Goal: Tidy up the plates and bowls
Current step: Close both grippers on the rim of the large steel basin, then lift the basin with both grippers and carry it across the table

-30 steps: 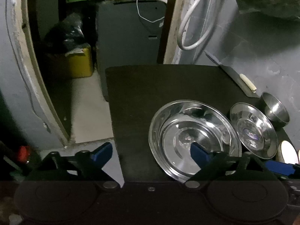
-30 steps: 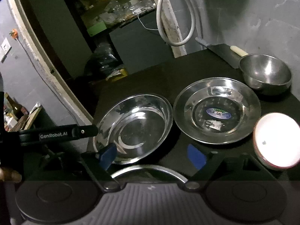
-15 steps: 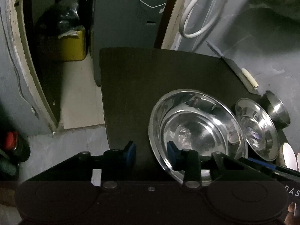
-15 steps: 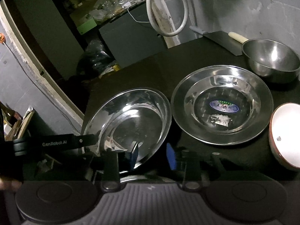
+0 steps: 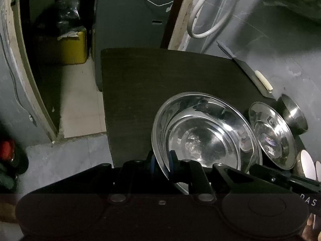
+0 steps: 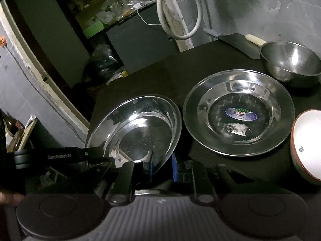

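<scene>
Your left gripper [image 5: 162, 163] and right gripper [image 6: 162, 167] have both just closed their jaws on the near rim of the steel plate [image 6: 138, 128], which sits on the dark bench [image 5: 160, 76] beside a second plate [image 6: 238, 113].

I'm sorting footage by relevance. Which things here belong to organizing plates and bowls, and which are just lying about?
Part of the job:
- deep steel plate, its rim pinched by the left gripper and the right gripper
- labelled steel plate
- steel bowl
- white bowl

Lying about:
- cleaver
- white hose
- yellow bin
</scene>
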Demonstrator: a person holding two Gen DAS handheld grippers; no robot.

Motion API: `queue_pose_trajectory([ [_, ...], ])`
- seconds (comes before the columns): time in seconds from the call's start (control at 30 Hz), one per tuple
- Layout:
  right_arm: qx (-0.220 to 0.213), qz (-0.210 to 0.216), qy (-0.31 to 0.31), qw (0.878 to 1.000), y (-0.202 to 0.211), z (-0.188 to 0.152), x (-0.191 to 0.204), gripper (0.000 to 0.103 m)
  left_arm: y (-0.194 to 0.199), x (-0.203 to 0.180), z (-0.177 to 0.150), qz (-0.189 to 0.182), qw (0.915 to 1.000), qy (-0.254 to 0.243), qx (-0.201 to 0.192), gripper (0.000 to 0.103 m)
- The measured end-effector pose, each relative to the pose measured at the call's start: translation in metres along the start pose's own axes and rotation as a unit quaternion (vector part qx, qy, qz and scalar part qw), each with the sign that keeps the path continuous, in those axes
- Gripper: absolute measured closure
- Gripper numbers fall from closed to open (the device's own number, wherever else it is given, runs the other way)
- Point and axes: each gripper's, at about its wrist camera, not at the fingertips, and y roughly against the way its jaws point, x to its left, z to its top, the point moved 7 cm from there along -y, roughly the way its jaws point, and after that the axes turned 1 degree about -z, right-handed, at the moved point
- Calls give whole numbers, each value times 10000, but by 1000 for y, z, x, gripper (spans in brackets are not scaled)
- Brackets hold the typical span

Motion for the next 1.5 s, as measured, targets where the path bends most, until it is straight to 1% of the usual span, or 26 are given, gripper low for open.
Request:
queue_pose_trajectory([
  [0.37,-231,142,195,9994,13,3,11,83,26,1,-3,23,9994,-150,-316,87],
  [0.57,-407,203,229,9987,40,1,13,83,52,-13,-8,-30,9982,-336,-497,86],
  [0.7,-475,184,228,9984,63,-6,10,83,68,-25,-17,-122,9974,-491,-510,86],
  [0.9,-497,90,171,9986,94,-18,2,83,84,-46,-34,-278,9961,-732,-418,84],
  [1.07,-466,-11,47,9989,118,-38,-6,83,96,-62,-54,-343,9931,-1069,-324,83],
  [1.2,-351,-74,-76,9993,128,-56,-10,83,101,-70,-71,-354,9908,-1299,-166,83],
  [1.33,-219,-146,-210,9994,134,-71,-13,82,103,-72,-87,-365,9899,-1372,60,82],
  [1.5,-120,-182,-302,9993,137,-83,-16,82,106,-74,-100,-270,9870,-1569,223,81],
])
